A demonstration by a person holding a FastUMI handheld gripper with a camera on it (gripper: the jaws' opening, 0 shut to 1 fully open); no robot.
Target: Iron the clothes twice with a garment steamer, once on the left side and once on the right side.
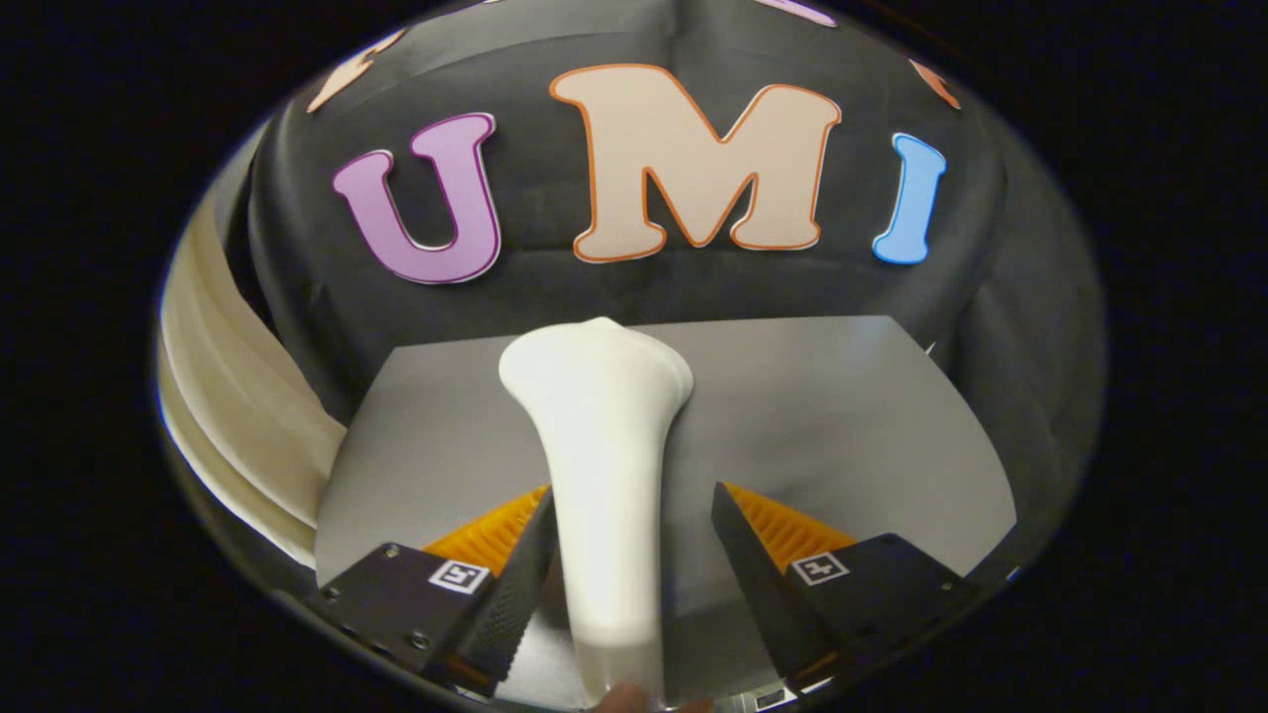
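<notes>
A white garment steamer (604, 416) lies on the grey table (852, 416), its slim handle running back between my fingers and its flared head pointing away beyond them. My gripper (632, 493) is open around the handle. The left finger (515, 574) sits against the handle's side, while the right finger (753, 564) stands off it with a visible gap. To the left of the table hangs a cream-coloured garment (228, 396) in soft folds, partly cut off from sight.
The table's far edge meets the black cloth wall just behind the steamer's head. Bare grey tabletop stretches to the right of the steamer. A fingertip of a person's hand shows at the near end of the handle (624, 698).
</notes>
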